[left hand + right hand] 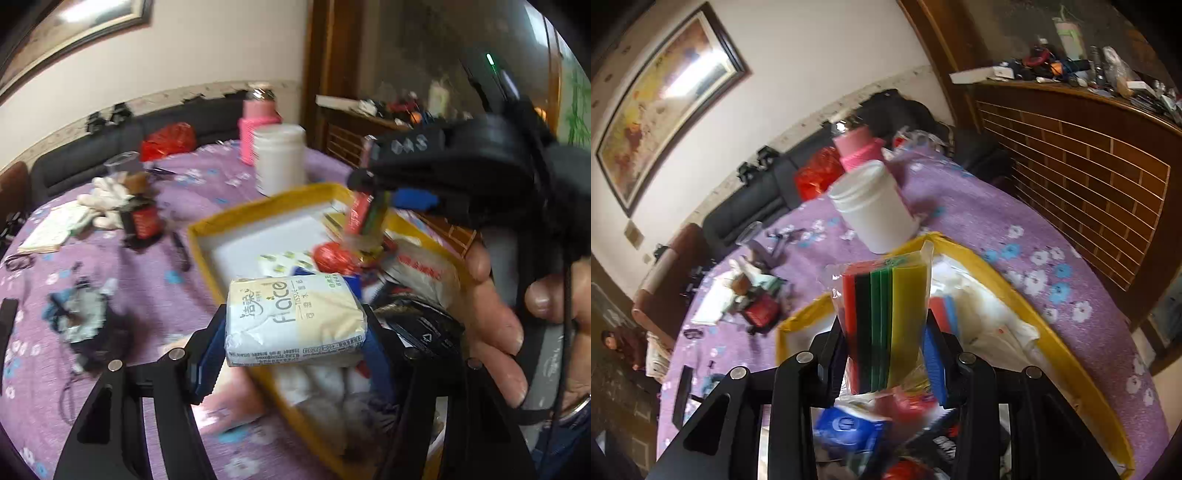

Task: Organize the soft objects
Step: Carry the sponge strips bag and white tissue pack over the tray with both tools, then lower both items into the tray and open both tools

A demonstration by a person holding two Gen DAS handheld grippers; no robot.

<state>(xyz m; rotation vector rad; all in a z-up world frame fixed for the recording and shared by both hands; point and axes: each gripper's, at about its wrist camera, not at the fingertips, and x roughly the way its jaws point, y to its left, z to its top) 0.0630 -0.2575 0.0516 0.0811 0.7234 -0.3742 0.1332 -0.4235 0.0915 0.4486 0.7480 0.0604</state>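
Observation:
My left gripper (295, 332) is shut on a white and cream tissue pack (295, 317), held over the near corner of the yellow-rimmed box (207, 229). My right gripper (886, 350) is shut on a clear-wrapped pack of red, black, green and yellow sheets (886, 325), held upright above the same yellow-rimmed box (1008, 273). In the left wrist view the right gripper (373, 210) hangs over the box's far side with that coloured pack (364, 218) in it, a hand (498, 325) behind it. The box holds a red wrapped item (332, 256), white bags and other packets.
A purple flowered cloth (155, 280) covers the round table. A white jar (280, 158) and a pink bottle (256, 122) stand beyond the box. White gloves (107, 199), a red-labelled dark object (142, 221) and a dark pouch (85, 325) lie left. A wooden cabinet (1089, 177) stands right.

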